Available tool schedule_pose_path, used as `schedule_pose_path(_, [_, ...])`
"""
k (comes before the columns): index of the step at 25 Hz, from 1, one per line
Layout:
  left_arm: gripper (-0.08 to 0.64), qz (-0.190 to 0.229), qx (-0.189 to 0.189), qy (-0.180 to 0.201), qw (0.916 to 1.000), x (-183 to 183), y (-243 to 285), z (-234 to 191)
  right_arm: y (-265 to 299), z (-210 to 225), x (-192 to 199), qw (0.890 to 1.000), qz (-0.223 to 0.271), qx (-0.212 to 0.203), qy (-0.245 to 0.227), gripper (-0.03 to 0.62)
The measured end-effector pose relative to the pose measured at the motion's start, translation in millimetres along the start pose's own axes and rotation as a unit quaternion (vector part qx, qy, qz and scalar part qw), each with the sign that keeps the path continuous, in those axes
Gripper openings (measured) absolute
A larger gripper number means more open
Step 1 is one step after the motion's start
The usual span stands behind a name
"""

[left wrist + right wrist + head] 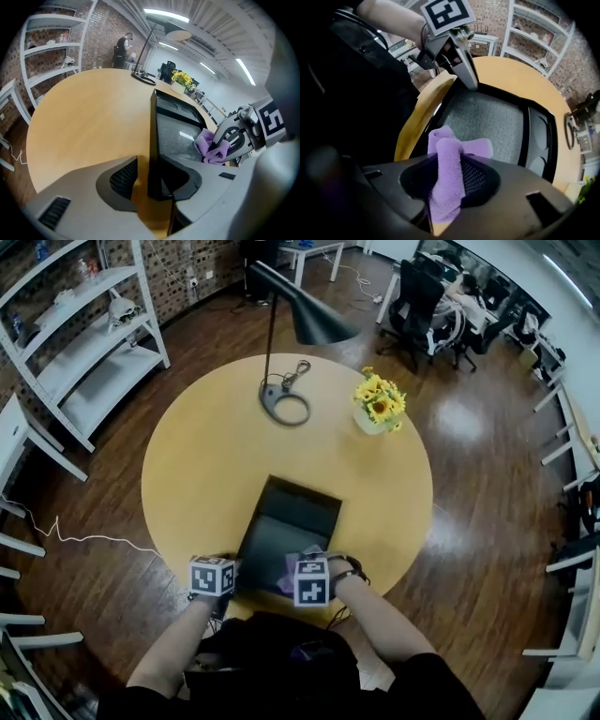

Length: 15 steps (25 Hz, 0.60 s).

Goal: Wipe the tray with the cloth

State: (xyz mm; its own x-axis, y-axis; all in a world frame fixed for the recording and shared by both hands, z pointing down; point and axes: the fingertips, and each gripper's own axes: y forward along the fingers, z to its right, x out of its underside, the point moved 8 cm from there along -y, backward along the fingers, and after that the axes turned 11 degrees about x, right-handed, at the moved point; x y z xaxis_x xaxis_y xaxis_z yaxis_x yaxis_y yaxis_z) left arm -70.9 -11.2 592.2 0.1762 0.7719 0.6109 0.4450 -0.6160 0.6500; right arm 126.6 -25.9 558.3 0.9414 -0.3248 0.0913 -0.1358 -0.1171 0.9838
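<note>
The black tray (286,521) is lying at the near edge of the round desk (206,456). The right gripper (450,187) is squeezing the purple cloth (449,164) in its jaws over the tray's near end. The left gripper (150,178) is holding its jaws apart around the tray's near left rim. A lamp (300,320) and sunflowers (380,401) are standing farther back.
</note>
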Motion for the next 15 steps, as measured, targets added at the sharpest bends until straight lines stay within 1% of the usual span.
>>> schedule_pose_path(2, [0.143,-0.012,0.007,0.012,0.9998,-1.2,4.0,-0.5,-7.2,2.3,6.7,1.0,0.018,0.014,0.017,0.117])
schedule_pose_path(3, [0.144,-0.017,0.009,0.018,0.9997,-2.0,5.1,0.3,-11.0,5.4,11.4,0.999,0.034,0.019,0.038,0.117])
schedule_pose_path(4, [0.144,-0.021,0.011,0.023,0.9994,-3.1,5.2,1.7,-13.8,10.3,18.9,0.995,0.056,0.023,0.076,0.117])
schedule_pose_path(5, [0.144,-0.025,0.013,0.027,0.9992,-3.0,5.0,2.3,-14.7,17.4,30.8,0.987,0.084,0.029,0.132,0.117])
schedule_pose_path(6, [0.144,-0.028,0.016,0.03,0.999,-2.1,5.0,1.8,-14.4,26.6,47.4,0.971,0.117,0.04,0.204,0.117])
schedule_pose_path(7, [0.144,-0.03,0.019,0.033,0.9988,-2.3,4.7,1.5,-15.5,38.1,67.0,0.946,0.15,0.056,0.282,0.117])
schedule_pose_path(8, [0.144,-0.03,0.024,0.04,0.9985,-4.5,4.2,2.2,-19.5,51.3,87.7,0.912,0.179,0.079,0.36,0.117])
schedule_pose_path(9, [0.144,-0.028,0.029,0.049,0.998,-8.5,3.8,3.7,-24.9,65.4,108.7,0.873,0.201,0.103,0.432,0.117])
schedule_pose_path(10, [0.144,-0.025,0.034,0.06,0.9973,-13.5,4.0,5.2,-29.9,79.6,128.7,0.83,0.218,0.125,0.498,0.117])
schedule_pose_path(11, [0.144,-0.021,0.039,0.071,0.9965,-19.1,4.7,6.6,-33.4,93.1,146.4,0.783,0.233,0.138,0.56,0.117])
schedule_pose_path(13, [0.144,-0.017,0.052,0.088,0.9946,-28.9,8.3,7.9,-35.0,116.3,168.5,0.689,0.261,0.137,0.662,0.118])
schedule_pose_path(14, [0.144,-0.019,0.059,0.092,0.9938,-32.1,11.1,7.8,-31.5,125.5,173.1,0.65,0.266,0.134,0.699,0.118])
schedule_pose_path(15, [0.146,-0.024,0.066,0.095,0.993,-34.0,14.5,7.4,-24.5,132.9,174.6,0.622,0.258,0.137,0.726,0.122])
